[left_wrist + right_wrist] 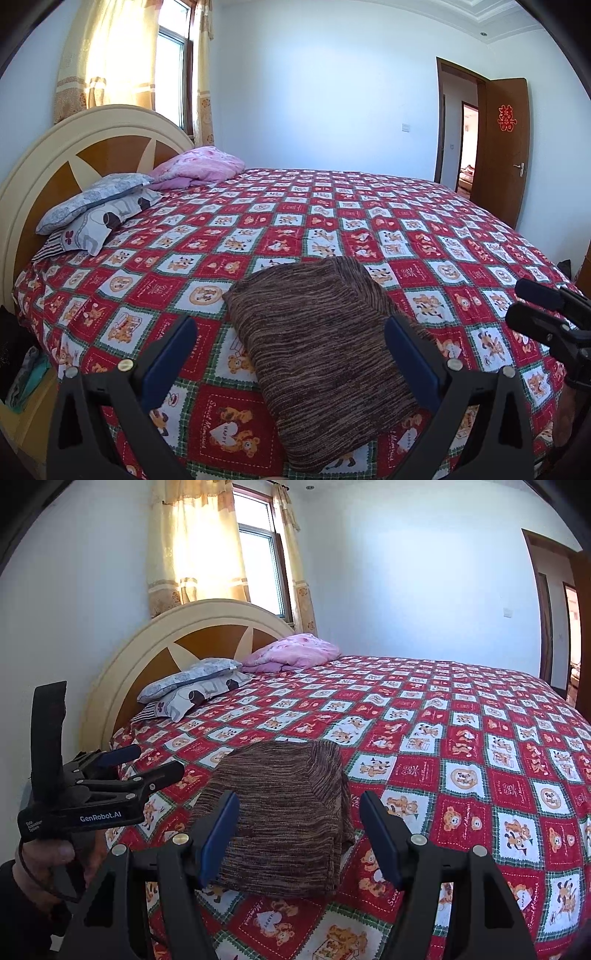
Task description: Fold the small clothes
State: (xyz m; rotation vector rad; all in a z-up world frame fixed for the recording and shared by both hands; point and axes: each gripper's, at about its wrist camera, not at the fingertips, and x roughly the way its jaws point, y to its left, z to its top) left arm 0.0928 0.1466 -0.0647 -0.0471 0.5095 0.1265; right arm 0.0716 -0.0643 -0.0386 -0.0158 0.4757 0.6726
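Left to right: headboard (55, 155) and pillows (92, 206) far left; pink quilt (199, 166) bundled beside them; red teddy-print bedspread (332, 206) across the whole bed; open door (502, 147) far right.

Left gripper (290, 349) hovers low over the near edge of the bed, fingers wide apart, holding nothing; the brown striped garment (321, 343) lies between and ahead of them, flat on the bedspread, already doubled into a compact rectangle.

Right gripper (299, 834) is likewise spread apart and empty; garment (280, 819) sits between its blue pads (221, 838), not touched as far as this view shows; the right edge looks layered, probably two or more thicknesses, hard to be sure with the fisheye.

From the right wrist view the left gripper (159, 762) shows at the far left, apart, off the cloth.

Step judged: late in the fold, both tools released; garment seems folded down, maybe one more fold or a tidy-up left.

Next move calls for: closing on one short edge through all layers, lifting low so layers don't slide, laying it over the opposite edge squarely; the other gripper pinning the cloth; risk is grabbing the bedspread along with it.
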